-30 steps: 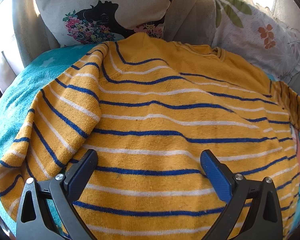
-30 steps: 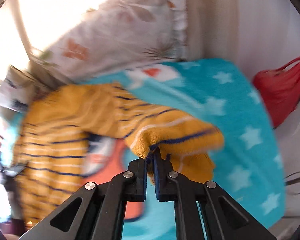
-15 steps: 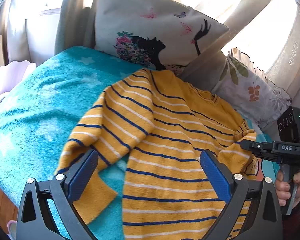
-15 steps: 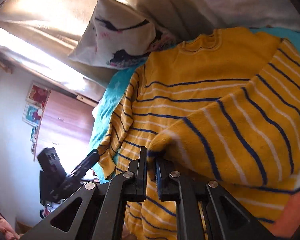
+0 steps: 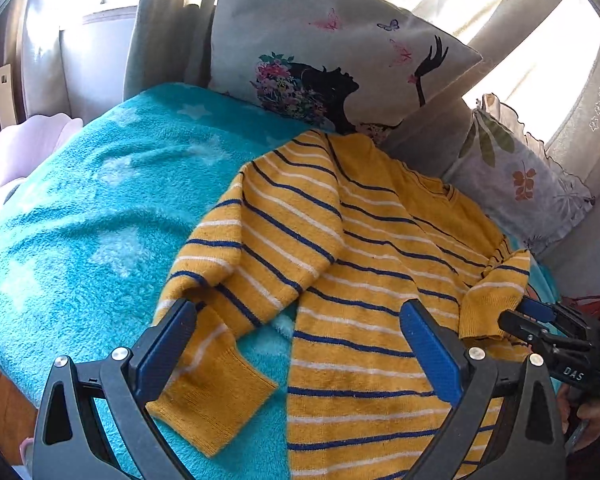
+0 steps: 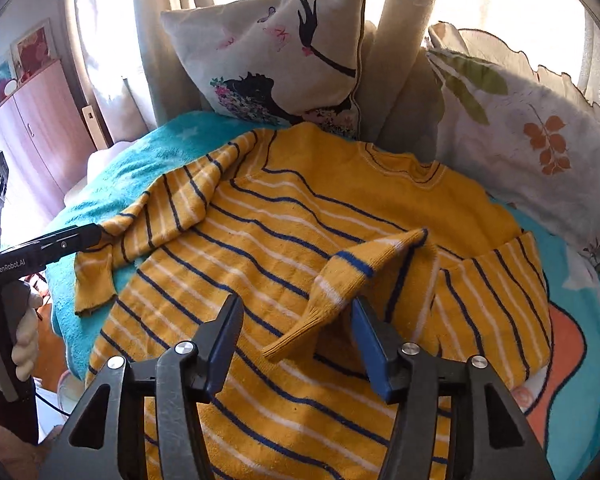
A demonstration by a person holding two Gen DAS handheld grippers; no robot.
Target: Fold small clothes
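Striped sweater (image 6: 300,248) is spread flat on the bed blanket (image 5: 100,216), right sleeve (image 6: 364,276) laid inward for folding; both tongs, left (image 5: 300,344) and right (image 6: 296,344), are held wide, empty.

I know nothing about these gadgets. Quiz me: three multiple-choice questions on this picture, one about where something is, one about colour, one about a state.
1. Where does the sweater lie?
A. on the turquoise blanket
B. on a wooden chair
C. in a basket

2. What colour are its dark stripes?
A. red
B. blue
C. green

3. How do the right gripper jaws stand?
A. shut on the collar
B. out of sight
C. open

Answers:
1 A, turquoise star blanket shows around the sweater.
2 B, blue and white stripes cross the yellow knit.
3 C, a wide gap separates the jaws, the right sleeve cuff lying loose between them.
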